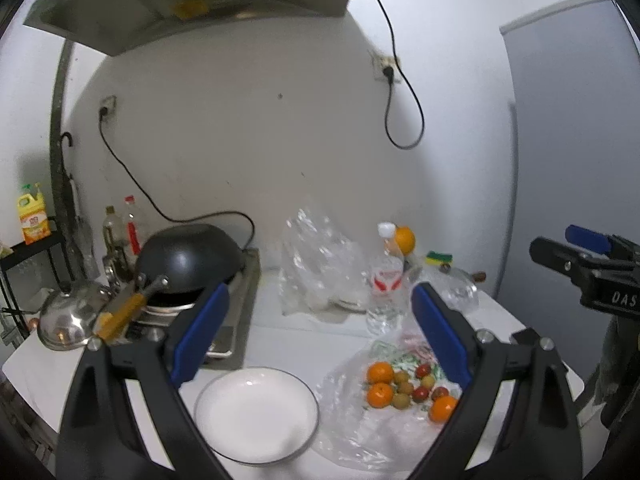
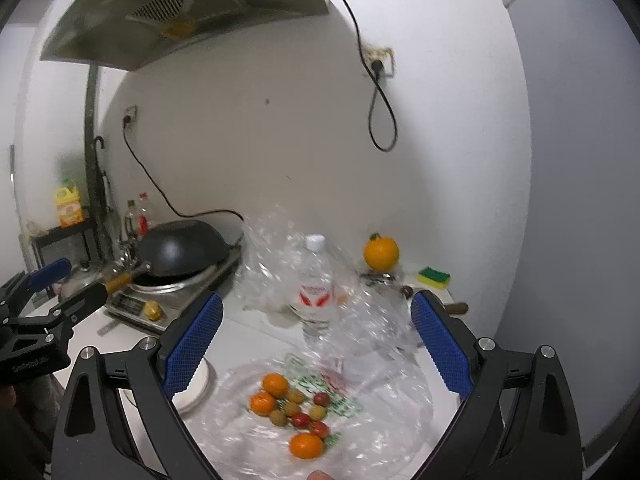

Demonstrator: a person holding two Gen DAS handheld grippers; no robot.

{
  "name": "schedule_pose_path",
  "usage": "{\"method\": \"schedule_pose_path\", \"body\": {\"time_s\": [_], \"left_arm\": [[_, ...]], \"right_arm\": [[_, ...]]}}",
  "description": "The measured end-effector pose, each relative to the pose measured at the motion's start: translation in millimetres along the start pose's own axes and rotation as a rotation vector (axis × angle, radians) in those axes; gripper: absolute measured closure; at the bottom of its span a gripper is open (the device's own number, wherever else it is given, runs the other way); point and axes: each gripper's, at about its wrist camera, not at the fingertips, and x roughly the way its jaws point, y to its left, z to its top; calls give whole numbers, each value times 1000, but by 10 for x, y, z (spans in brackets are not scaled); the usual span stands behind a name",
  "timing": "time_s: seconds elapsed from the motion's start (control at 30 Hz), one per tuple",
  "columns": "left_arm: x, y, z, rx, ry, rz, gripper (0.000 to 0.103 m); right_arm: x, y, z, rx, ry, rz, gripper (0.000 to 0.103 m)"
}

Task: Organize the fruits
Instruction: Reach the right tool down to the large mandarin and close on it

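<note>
A clear plastic bag [image 1: 360, 428] lies spread on the white counter, holding three small oranges [image 1: 380, 372], several brownish longans [image 1: 401, 400] and small red tomatoes [image 1: 421, 393]. An empty white bowl [image 1: 256, 416] sits left of the bag. My left gripper [image 1: 320, 332] is open above the bowl and bag. My right gripper [image 2: 316, 344] is open above the fruit pile [image 2: 294, 410], holding nothing. The bowl's edge [image 2: 196, 392] shows behind its left finger. A larger orange [image 2: 381, 254] rests farther back.
A water bottle [image 2: 316, 292] and crumpled clear bags [image 1: 316, 264] stand behind the fruit. A black wok [image 1: 188, 256] sits on the cooker [image 1: 224, 332] at left, with a steel lid [image 1: 68, 316], bottles and a sponge [image 2: 433, 277]. The counter's right edge is near.
</note>
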Motion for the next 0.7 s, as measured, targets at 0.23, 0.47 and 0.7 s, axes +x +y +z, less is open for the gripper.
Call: {"method": "schedule_pose_path", "body": {"time_s": [0.23, 0.47, 0.7], "left_arm": [[287, -210, -244, 36, 116, -9, 9], [562, -356, -531, 50, 220, -28, 9], [670, -465, -824, 67, 308, -52, 9]], "right_arm": [[202, -353, -207, 37, 64, -27, 6], [415, -457, -453, 40, 144, -16, 6], [650, -477, -734, 55, 230, 10, 6]]}}
